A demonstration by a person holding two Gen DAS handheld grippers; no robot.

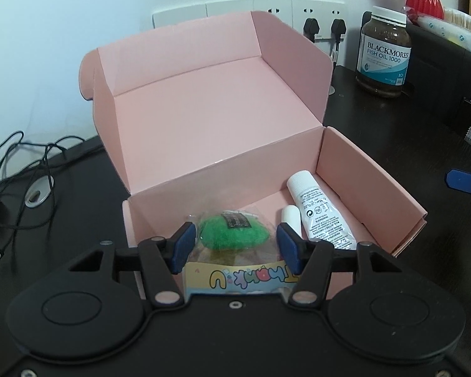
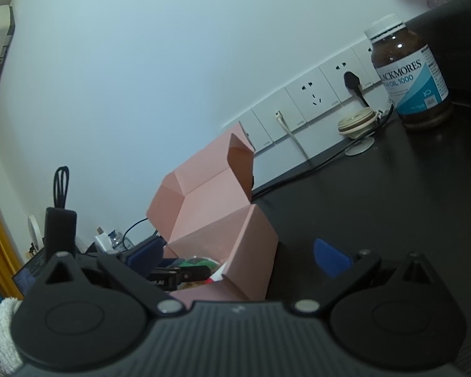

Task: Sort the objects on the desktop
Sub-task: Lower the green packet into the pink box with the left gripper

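Holding three items, one pink box (image 1: 370, 169).

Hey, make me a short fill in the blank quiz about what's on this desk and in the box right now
1. The open box is coloured ____.
2. The wrapped item between the left hand-held gripper's pads is coloured ____.
3. The brown bottle on the desk reads Blackmores ____ Oil 1000.
4. The white tube lies ____ the box.

Missing words: pink; green; Fish; inside
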